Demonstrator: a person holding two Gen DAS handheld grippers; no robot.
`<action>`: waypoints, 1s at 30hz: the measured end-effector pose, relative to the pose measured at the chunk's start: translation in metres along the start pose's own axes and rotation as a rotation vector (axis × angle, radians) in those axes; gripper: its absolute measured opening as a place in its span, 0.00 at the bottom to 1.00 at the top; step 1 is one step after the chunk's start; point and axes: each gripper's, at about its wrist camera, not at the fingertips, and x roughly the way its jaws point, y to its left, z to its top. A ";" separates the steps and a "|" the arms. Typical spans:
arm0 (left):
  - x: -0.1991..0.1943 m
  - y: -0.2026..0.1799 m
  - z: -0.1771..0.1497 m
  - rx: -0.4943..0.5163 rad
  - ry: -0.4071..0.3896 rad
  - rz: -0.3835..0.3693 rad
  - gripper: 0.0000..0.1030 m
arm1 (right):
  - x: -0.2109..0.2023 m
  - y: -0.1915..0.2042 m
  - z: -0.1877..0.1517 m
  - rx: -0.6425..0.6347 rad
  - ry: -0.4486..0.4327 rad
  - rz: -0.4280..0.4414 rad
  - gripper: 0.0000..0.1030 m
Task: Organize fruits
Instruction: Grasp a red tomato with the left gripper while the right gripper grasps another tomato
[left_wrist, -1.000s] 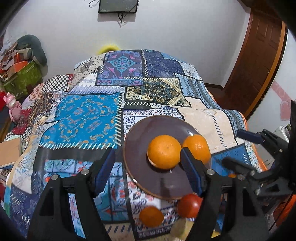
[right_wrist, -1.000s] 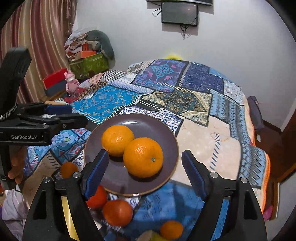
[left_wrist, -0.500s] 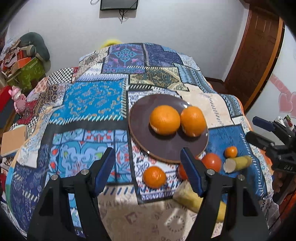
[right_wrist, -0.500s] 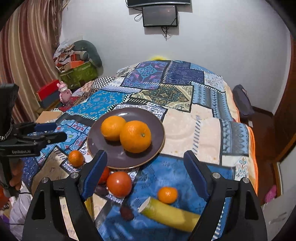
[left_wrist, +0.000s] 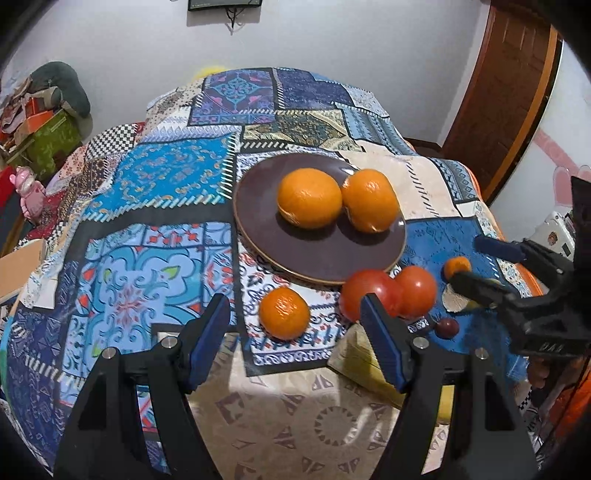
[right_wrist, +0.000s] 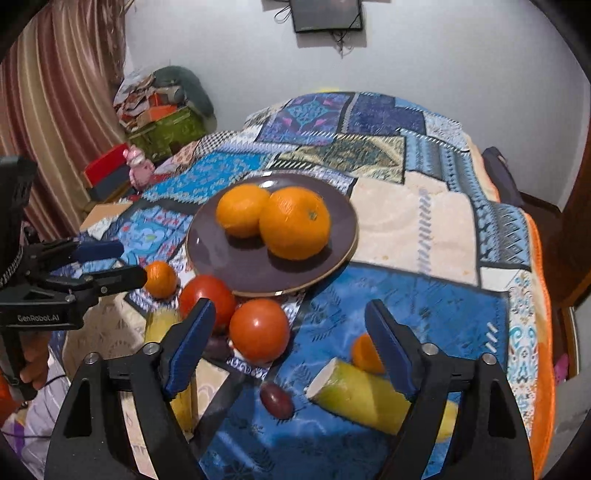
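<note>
A dark brown plate (left_wrist: 306, 258) (right_wrist: 221, 254) on the patchwork bedspread holds two oranges (left_wrist: 309, 202) (right_wrist: 294, 221). In front of it lie two red tomatoes (left_wrist: 416, 286) (right_wrist: 259, 329), a small orange (left_wrist: 283, 313) (right_wrist: 160, 278), another small orange (left_wrist: 457, 266) (right_wrist: 364, 355), a dark grape (left_wrist: 447, 328) (right_wrist: 277, 399) and a cut yellow-green banana piece (right_wrist: 354, 397). My left gripper (left_wrist: 295, 339) is open and empty, above the near small orange. My right gripper (right_wrist: 290, 350) is open and empty, above the tomato and banana piece.
The patchwork bedspread (left_wrist: 162, 177) covers a bed. Clutter, a green box (right_wrist: 166, 133) and a pink toy (right_wrist: 138, 170) sit at the left. A wooden door (left_wrist: 509, 92) stands at the right. A second yellow piece (left_wrist: 365, 365) lies by the bed's near edge.
Both grippers have pulled back and up from the plate. More loose fruit in front of the plate has come into view. Both stay open.
</note>
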 end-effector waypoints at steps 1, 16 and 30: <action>0.001 -0.001 -0.001 0.001 -0.001 -0.001 0.70 | 0.003 0.002 -0.002 -0.006 0.010 0.006 0.71; 0.007 -0.018 -0.004 0.025 0.016 -0.082 0.54 | 0.029 0.013 -0.010 -0.032 0.087 0.076 0.50; 0.016 -0.034 0.001 0.055 0.027 -0.092 0.53 | 0.043 0.015 -0.013 -0.054 0.124 0.079 0.44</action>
